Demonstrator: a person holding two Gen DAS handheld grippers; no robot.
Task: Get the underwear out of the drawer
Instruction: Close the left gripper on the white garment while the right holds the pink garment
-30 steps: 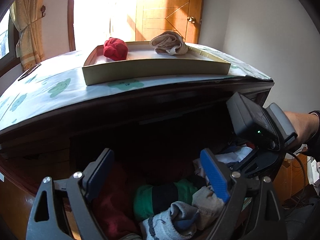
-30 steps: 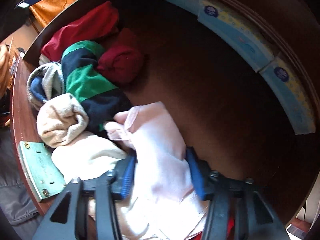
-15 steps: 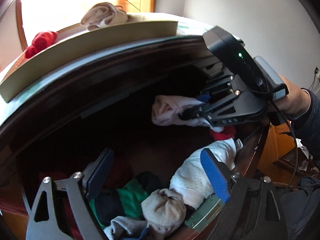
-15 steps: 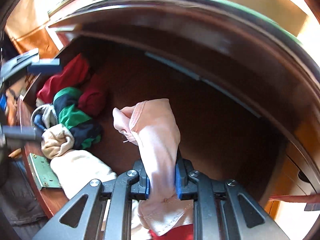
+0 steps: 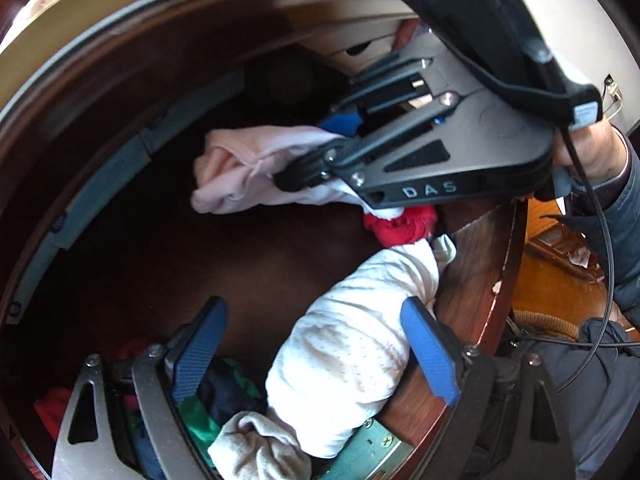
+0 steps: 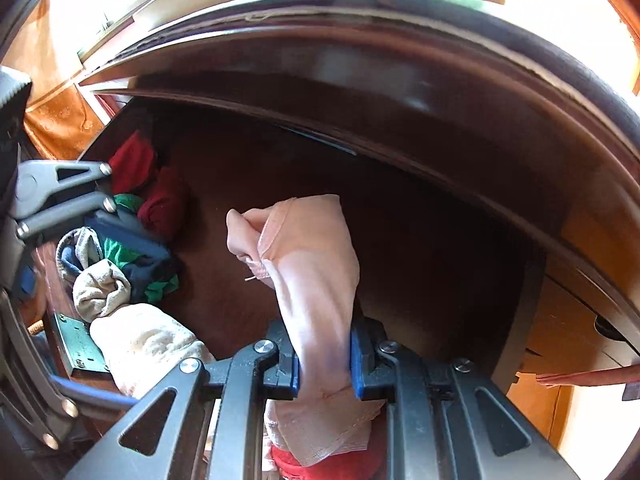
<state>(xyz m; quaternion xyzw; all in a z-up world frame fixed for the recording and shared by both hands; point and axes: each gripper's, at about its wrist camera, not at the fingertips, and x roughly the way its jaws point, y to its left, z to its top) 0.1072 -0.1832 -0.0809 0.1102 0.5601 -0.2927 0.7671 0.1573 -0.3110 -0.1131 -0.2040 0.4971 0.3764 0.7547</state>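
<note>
My right gripper is shut on a pale pink piece of underwear, which hangs clear above the dark wooden drawer floor. The left wrist view shows the same pink underwear pinched in the right gripper. My left gripper stands open over the near right part of the drawer, with a rolled white dotted garment lying between its blue pads, which stand apart from it. A red garment lies just beyond the white one.
Several rolled garments sit at the drawer's near edge: a green and navy one, a beige sock roll, dark red ones. A brass hinge plate sits on the drawer's front rim. A sleeved hand holds the right gripper.
The right gripper closed on the pink underwear and lifted it off the pile. The left gripper swung down and right, from facing the dresser top to looking into the drawer over the white garment.
</note>
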